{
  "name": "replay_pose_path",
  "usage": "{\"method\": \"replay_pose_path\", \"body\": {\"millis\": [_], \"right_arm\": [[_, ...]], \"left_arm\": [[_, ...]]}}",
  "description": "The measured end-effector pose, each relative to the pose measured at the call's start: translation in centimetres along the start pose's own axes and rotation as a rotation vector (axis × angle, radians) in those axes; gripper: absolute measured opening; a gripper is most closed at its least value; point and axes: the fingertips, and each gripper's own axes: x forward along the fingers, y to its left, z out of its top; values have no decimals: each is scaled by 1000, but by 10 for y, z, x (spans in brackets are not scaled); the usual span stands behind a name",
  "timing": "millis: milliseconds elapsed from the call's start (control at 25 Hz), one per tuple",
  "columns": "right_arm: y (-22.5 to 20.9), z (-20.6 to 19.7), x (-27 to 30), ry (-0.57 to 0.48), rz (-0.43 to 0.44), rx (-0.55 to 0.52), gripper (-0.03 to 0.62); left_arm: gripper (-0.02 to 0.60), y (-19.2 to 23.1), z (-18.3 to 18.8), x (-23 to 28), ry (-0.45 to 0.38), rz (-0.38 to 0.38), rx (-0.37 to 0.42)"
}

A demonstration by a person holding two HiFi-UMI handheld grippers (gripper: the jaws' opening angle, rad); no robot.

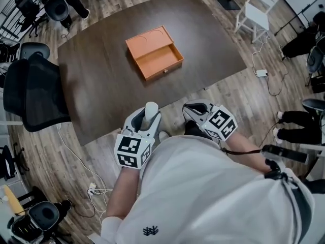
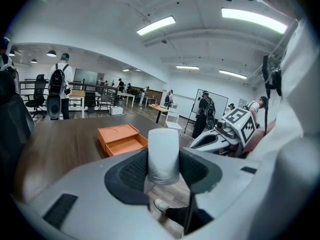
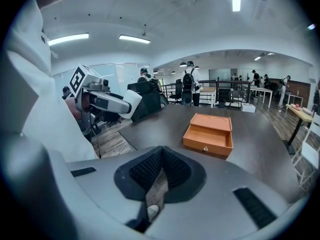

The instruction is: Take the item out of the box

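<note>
Well clear of the open orange box (image 1: 155,52) on the table (image 1: 101,90), left gripper (image 1: 149,118) clamped on a white cylindrical item (image 1: 151,108), right gripper (image 1: 195,110) beside it, jaws pressed together, holding nothing

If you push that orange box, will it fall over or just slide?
Probably slide: the box is low and flat on the table, so tipping seems unlikely. Its drawer stands pulled out and looks empty, so it is likely light. A push on the front may simply shut the drawer first.
</note>
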Motion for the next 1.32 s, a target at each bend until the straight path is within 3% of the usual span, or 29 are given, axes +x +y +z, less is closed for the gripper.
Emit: {"method": "replay_pose_path", "body": {"millis": [760, 1320], "right_arm": [[11, -8, -12, 20, 7, -16, 2], [-17, -9, -27, 11, -12, -10, 2]], "left_arm": [[187, -14, -15, -3, 24, -8, -6], [187, -23, -1, 24, 28, -15, -3]]}}
